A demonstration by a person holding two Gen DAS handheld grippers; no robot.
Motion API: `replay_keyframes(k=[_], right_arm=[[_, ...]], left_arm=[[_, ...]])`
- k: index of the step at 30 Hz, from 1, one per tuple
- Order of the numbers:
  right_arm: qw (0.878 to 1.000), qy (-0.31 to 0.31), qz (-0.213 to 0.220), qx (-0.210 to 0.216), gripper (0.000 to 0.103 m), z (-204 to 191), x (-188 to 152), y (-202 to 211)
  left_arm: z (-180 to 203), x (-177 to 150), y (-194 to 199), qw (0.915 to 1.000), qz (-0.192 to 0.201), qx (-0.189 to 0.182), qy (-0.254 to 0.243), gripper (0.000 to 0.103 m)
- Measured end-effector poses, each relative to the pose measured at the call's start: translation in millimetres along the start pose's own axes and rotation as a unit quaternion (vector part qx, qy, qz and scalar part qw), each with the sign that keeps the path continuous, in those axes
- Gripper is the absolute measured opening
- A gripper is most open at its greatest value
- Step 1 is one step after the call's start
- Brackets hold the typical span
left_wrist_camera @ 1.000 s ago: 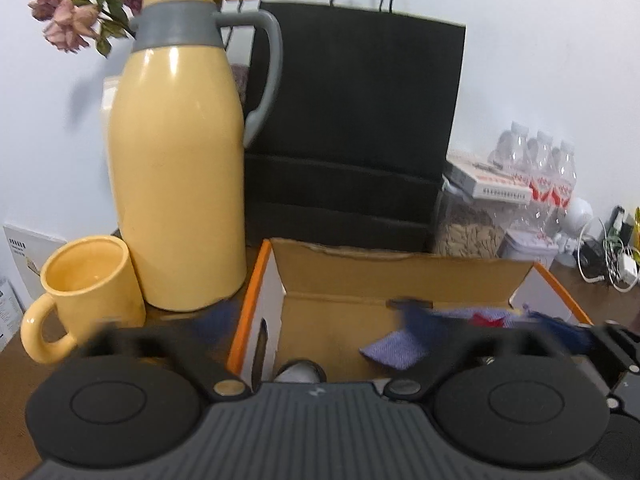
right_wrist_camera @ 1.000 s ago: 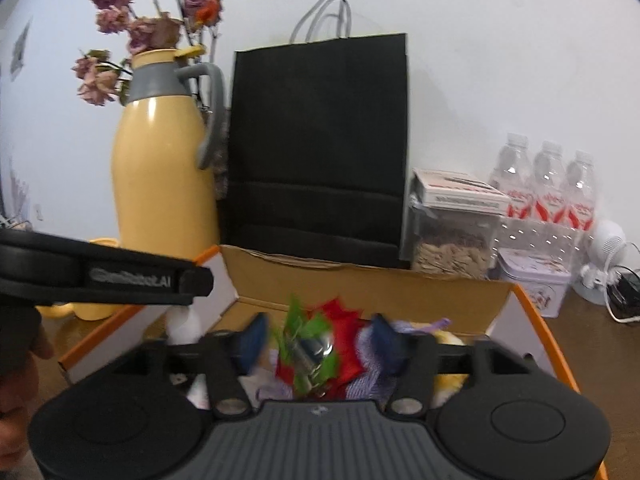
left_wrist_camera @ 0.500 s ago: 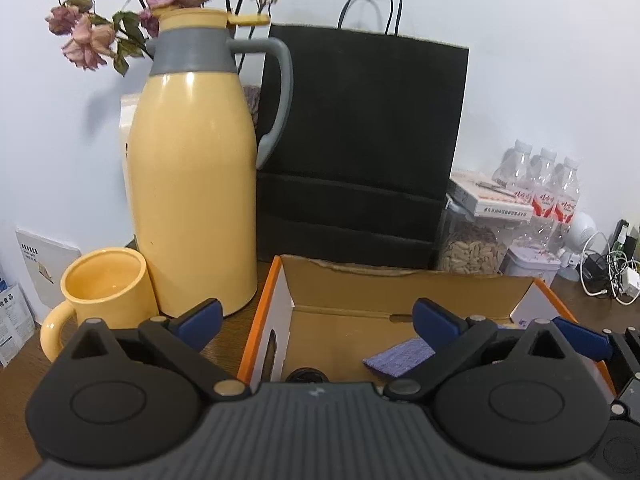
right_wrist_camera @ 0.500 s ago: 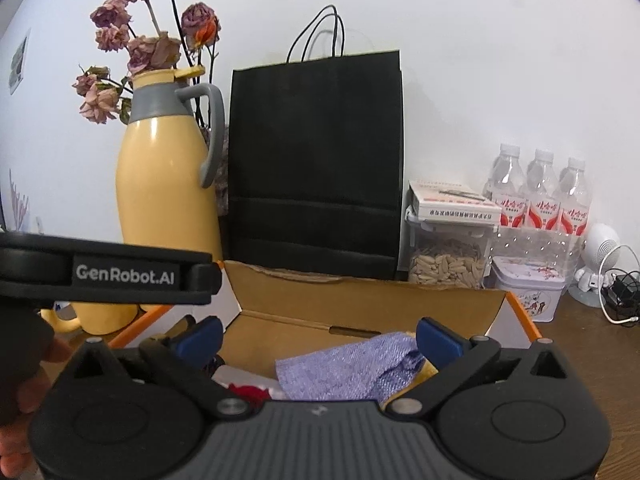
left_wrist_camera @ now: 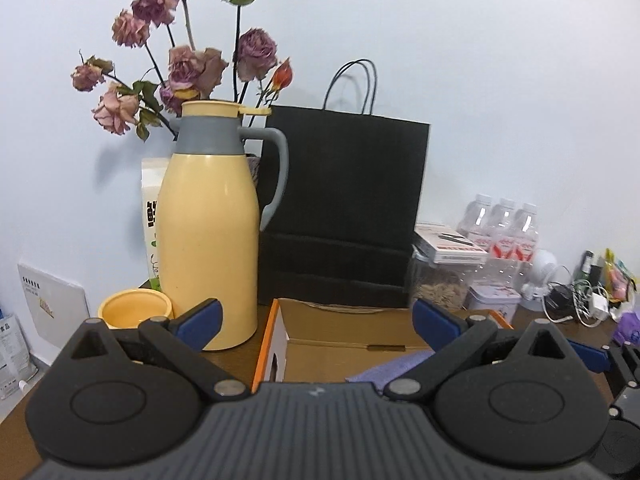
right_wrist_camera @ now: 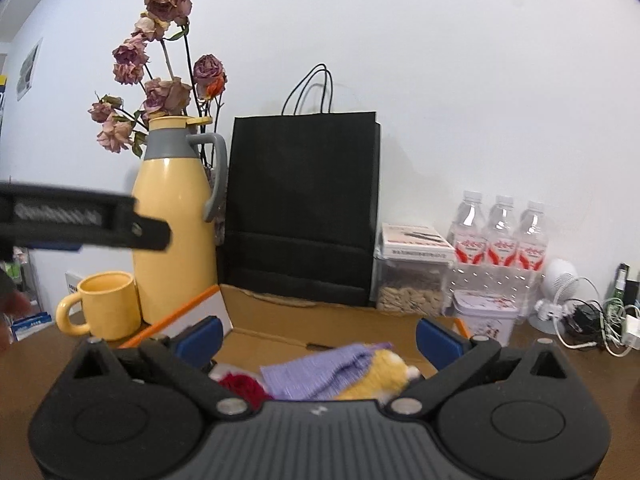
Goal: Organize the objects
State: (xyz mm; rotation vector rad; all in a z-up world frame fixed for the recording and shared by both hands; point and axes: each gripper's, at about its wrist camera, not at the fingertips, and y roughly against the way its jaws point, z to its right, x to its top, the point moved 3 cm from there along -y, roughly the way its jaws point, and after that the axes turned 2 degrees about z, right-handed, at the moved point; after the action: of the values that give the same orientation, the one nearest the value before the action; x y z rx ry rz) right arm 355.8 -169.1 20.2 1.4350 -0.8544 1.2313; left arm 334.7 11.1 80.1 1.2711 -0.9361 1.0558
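Withdrawing both grippers from the open cardboard box with orange-edged flaps [right_wrist_camera: 280, 332] appears to be the step in hand. Right gripper [right_wrist_camera: 318, 338]: fingers wide apart, having just been opening, nothing between them. Left gripper [left_wrist_camera: 316, 320]: fingers likewise spread wide and empty.

Location of the sorted items: inside the box, on the brown counter [right_wrist_camera: 560, 364], just in front of the black paper carrier bag [right_wrist_camera: 304, 208]. Visible among them: a lilac knitted cloth [right_wrist_camera: 316, 372], a yellow plush toy [right_wrist_camera: 380, 376] partly under it, and a dark red piece [right_wrist_camera: 240, 386] to the left.

Procedure, as judged from this position:
- Keep fingers fully spread while clearing the rim, so no cloth loop catches on a pad.
- Lift before drawing back; avoid dragging across the front wall of the box.
- Hold the left gripper away from the tall yellow vacuum jug with grey collar [left_wrist_camera: 208, 240] and the yellow ceramic mug [left_wrist_camera: 134, 312] standing just beside the box's left flap; a knock there risks tipping.
- Check the counter for any remaining loose item before the next approach; none is clearly visible here.
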Motion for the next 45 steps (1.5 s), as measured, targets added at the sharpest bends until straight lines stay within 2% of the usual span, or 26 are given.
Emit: replay_keyframes(k=[4, 10, 16, 20, 27, 35, 37, 38, 41, 45], right_arm=[[1.000, 0.003, -0.013, -0.006, 0.103, 7, -13, 15], [0.999, 0.008, -0.043, -0.015, 0.103, 17, -37, 35], [0.997, 0.000, -0.077, -0.029, 0.103, 30, -67, 57], [0.994, 0.005, -0.102, -0.045, 0.103, 35, -88, 74], [0.986, -0.005, -0.143, -0.083, 0.103, 48, -111, 81], [0.981, -0.050, -0.172, -0.080, 0.101, 59, -116, 70], [0.977, -0.069, -0.189, -0.072, 0.089, 61, -119, 63], [0.975, -0.074, -0.198, -0.071, 0.088, 62, -122, 61], [0.976, -0.074, -0.191, -0.075, 0.074, 61, -121, 61], [0.979, -0.069, -0.181, -0.059, 0.032, 56, -120, 63]], left_arm=[[0, -7, 14, 0.9999, -0.010, 0.002, -0.009, 0.103], [-10, -30, 30, 0.9989, -0.044, 0.009, -0.015, 0.103], [-35, -72, 42, 0.9958, -0.089, 0.011, 0.016, 0.103], [-44, -92, 54, 0.9950, -0.096, 0.011, 0.025, 0.103], [-43, -110, 63, 0.9955, -0.093, 0.016, 0.004, 0.103], [-52, -115, 63, 0.9943, -0.102, 0.023, 0.022, 0.103], [-53, -114, 63, 0.9943, -0.102, 0.022, 0.023, 0.103], [-52, -114, 63, 0.9944, -0.101, 0.021, 0.023, 0.103], [-52, -114, 64, 0.9946, -0.099, 0.019, 0.023, 0.103], [-52, -114, 63, 0.9944, -0.101, 0.019, 0.021, 0.103]])
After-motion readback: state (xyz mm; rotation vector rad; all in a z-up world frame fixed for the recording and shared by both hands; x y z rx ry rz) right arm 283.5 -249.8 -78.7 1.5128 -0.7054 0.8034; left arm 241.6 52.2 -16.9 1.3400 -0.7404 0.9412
